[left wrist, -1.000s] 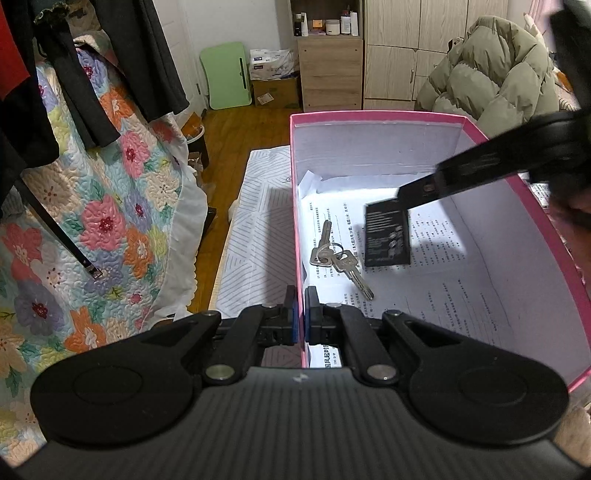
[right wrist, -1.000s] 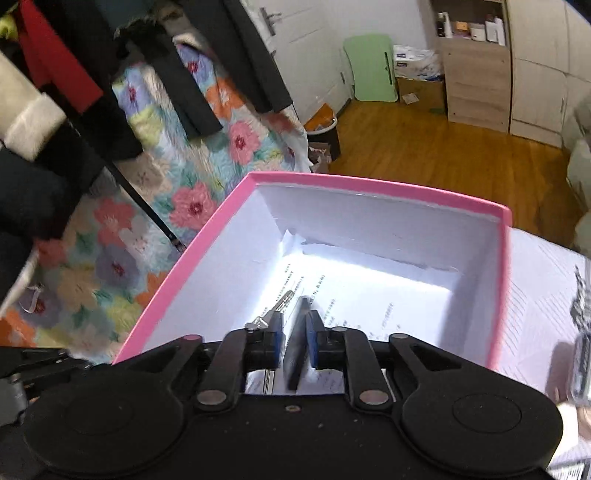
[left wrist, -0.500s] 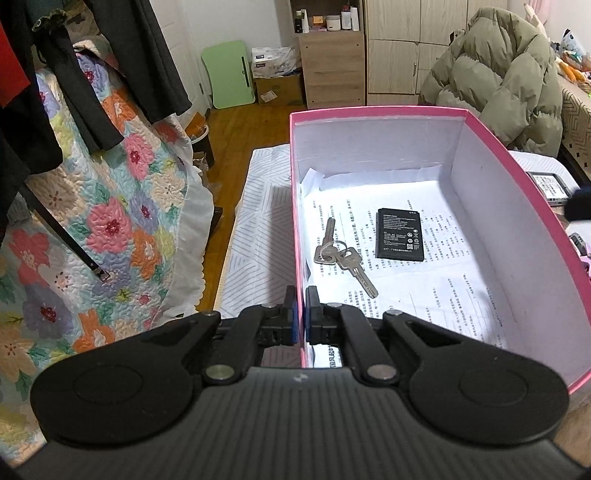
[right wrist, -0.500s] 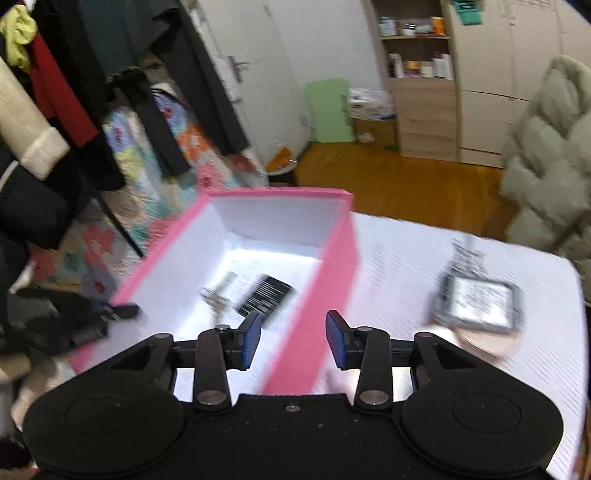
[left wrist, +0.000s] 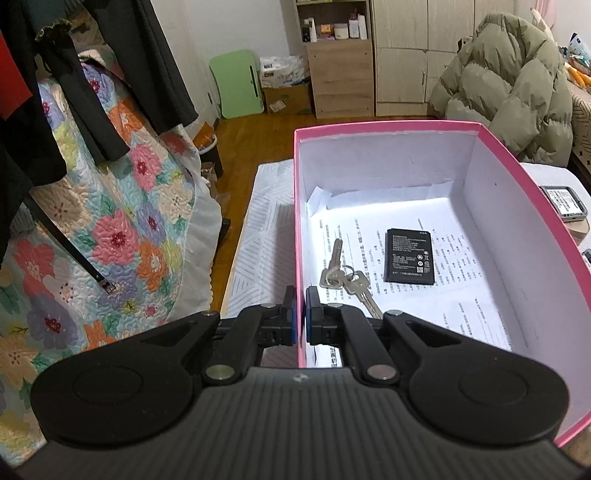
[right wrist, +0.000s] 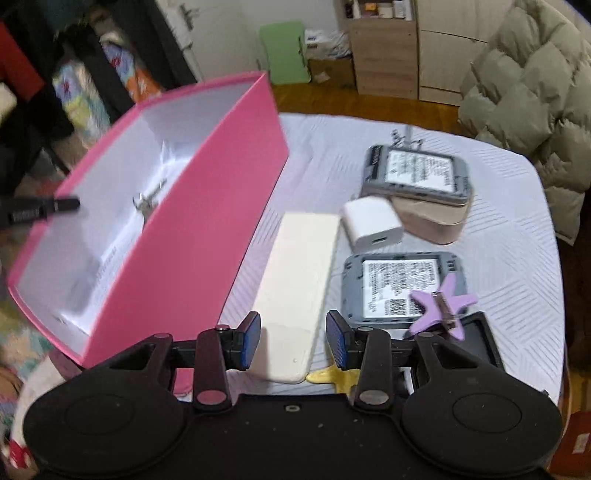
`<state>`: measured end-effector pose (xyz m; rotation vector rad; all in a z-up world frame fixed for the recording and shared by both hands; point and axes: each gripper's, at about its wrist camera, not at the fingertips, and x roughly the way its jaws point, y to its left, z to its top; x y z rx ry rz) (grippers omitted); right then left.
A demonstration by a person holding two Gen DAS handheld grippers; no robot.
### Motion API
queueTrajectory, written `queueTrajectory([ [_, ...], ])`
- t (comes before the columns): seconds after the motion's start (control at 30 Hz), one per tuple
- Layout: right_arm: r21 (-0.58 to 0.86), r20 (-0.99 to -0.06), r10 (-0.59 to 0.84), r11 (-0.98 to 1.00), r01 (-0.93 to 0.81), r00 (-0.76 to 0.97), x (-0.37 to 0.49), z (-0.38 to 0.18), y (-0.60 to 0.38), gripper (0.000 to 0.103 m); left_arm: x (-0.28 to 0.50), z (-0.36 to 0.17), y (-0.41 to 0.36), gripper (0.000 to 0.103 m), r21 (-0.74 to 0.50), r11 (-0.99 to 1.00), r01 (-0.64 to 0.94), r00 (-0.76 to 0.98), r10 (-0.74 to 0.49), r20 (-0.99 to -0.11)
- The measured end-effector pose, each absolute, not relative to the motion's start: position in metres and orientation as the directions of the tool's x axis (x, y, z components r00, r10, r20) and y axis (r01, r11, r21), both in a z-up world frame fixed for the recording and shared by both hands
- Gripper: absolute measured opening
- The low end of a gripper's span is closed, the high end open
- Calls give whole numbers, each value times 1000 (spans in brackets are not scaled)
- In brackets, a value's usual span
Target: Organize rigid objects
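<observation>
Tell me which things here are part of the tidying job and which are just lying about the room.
Job: pink box, keys, battery, cream remote, white charger, two grey devices, purple clip.
Lying about: puffy coat, floral quilt, green folding table.

Wooden floor, wooden cabinet, white wall

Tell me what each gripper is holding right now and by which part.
The left gripper is shut on the pink box, clamping its near side wall at the rim. The right gripper is open and holds nothing.
</observation>
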<state>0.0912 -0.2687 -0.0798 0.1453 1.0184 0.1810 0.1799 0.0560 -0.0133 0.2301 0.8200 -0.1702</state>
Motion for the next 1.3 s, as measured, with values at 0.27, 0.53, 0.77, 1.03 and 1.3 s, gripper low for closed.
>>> queueTrajectory([
  [0.27, 47, -861, 98, 992, -114, 499, 117, -100, -234, 64, 184, -22, 58, 4, 125, 965, 228, 676, -64, -734],
  [0.53, 38, -857, 83, 995, -98, 508, 134, -105, -236, 62, 186, -26, 63, 3, 99, 964, 245, 679, -98, -727],
  [0.77, 51, -814, 81, 996, -69, 575, 125, -82, -238, 59, 186, -27, 63, 3, 89, 966, 244, 683, -106, -723],
  [1.03, 53, -784, 94, 995, -84, 613, 120, -58, -240, 58, 186, -26, 60, 3, 105, 963, 249, 686, -99, -721],
  [1.3, 24, -874, 90, 989, -144, 477, 129, -98, -236, 59, 186, -26, 60, 3, 106, 962, 251, 686, -99, -721],
])
